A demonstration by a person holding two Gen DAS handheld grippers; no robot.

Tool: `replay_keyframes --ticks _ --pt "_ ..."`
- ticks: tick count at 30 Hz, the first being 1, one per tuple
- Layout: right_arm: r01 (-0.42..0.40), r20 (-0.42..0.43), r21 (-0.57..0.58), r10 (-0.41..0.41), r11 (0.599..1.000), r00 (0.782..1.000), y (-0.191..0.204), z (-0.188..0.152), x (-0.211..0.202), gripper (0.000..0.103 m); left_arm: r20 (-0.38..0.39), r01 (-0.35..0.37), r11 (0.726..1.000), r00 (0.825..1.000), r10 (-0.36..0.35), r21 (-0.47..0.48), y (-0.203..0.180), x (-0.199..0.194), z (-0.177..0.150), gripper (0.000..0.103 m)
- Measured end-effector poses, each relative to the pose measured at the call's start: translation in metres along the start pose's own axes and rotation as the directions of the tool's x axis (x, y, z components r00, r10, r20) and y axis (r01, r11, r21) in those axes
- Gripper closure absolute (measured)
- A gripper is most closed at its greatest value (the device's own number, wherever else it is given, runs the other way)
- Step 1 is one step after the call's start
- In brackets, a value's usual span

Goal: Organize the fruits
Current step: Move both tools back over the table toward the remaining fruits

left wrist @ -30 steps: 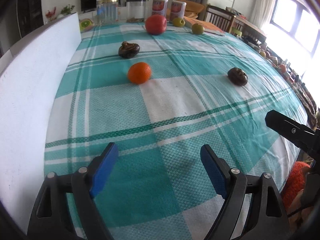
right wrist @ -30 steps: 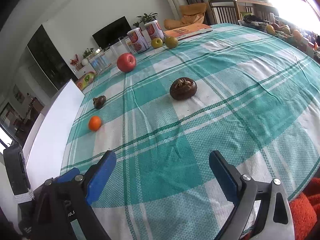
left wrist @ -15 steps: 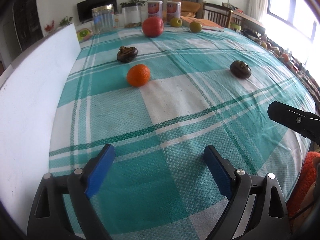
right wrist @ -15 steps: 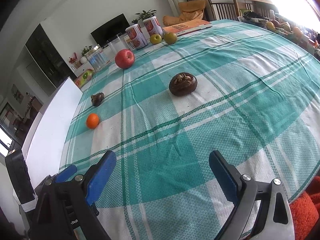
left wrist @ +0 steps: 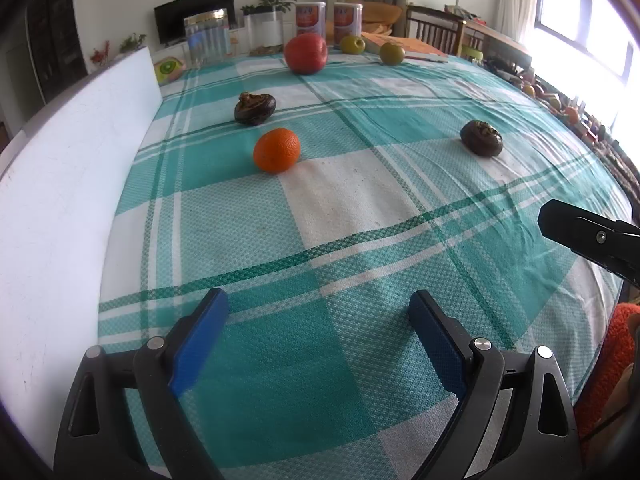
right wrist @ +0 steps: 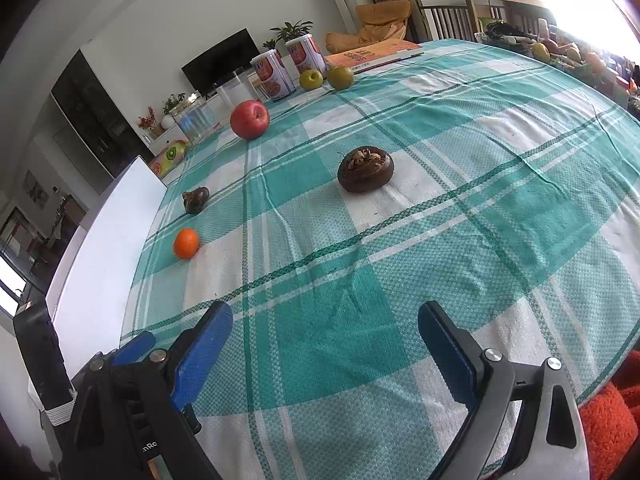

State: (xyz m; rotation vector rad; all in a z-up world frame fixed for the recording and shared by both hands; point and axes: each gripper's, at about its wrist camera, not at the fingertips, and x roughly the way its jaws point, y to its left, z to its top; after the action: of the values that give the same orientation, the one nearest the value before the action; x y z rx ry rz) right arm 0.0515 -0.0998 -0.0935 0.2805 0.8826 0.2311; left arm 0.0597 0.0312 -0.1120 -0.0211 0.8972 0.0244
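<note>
The left tool (left wrist: 318, 334) and the right tool (right wrist: 324, 344) are both standing wide apart, gripping nothing, hovering over the teal-and-white checked surface (left wrist: 360, 208). The small round orange fruit (left wrist: 277, 149) is sitting at eleven o'clock from the left tool, a dark brown wrinkled fruit (left wrist: 255, 108) just beyond it — its long axis running roughly nine to three. Another dark brown fruit (right wrist: 365, 169) is lying at twelve o'clock from the right tool, its cracked top facing up.
</note>
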Motion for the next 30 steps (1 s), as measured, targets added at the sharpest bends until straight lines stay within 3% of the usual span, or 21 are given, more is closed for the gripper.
replay_keyframes --ticks 30 --pt "-0.005 0.023 0.003 0.005 1.0 1.0 -0.0002 0.002 -0.0075 0.009 0.001 0.0 1.0 1.0 0.0 0.0 0.0003 -0.0003 -0.0002 0.01"
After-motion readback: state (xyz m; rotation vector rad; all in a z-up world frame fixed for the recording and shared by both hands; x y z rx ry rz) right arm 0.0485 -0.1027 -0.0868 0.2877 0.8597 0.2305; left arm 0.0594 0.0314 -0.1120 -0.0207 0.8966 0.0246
